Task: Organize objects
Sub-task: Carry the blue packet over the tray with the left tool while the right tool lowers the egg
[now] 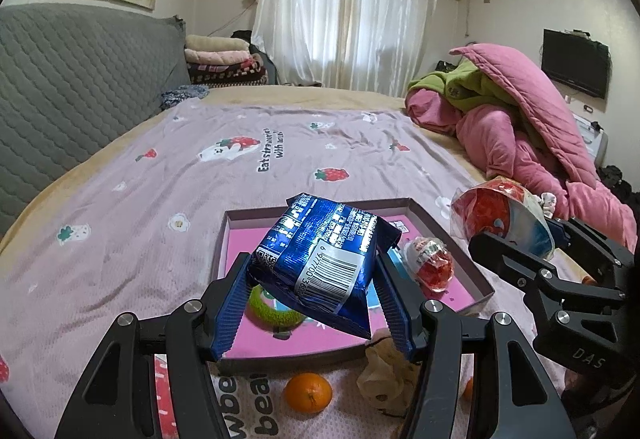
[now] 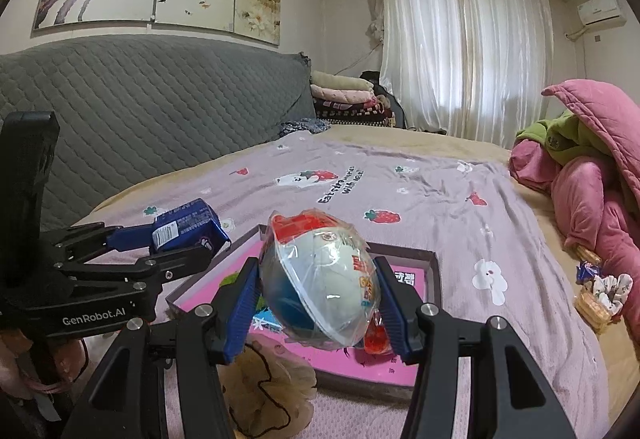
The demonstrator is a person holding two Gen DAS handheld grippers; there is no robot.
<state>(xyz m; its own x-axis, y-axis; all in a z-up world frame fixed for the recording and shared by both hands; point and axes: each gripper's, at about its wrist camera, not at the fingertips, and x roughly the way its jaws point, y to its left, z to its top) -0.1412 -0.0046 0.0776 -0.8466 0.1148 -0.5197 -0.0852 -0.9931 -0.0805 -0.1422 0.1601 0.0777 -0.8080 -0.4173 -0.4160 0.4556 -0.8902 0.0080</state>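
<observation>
From the left wrist, the left gripper (image 1: 316,275) is clamping a crinkly blue foil packet (image 1: 316,251) above the shallow pink-lined box (image 1: 452,239). From the right wrist, the right gripper (image 2: 316,299) is squeezing a smooth egg-shaped toy (image 2: 320,279) (glossy plastic wrap) over that box (image 2: 434,275).

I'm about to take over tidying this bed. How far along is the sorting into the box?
Done: a small wrapped egg and green ring lie in the pink box. In hand: the left gripper holds a blue packet, the right gripper a large wrapped egg. Left: an orange, a beige scrunchie.
</observation>
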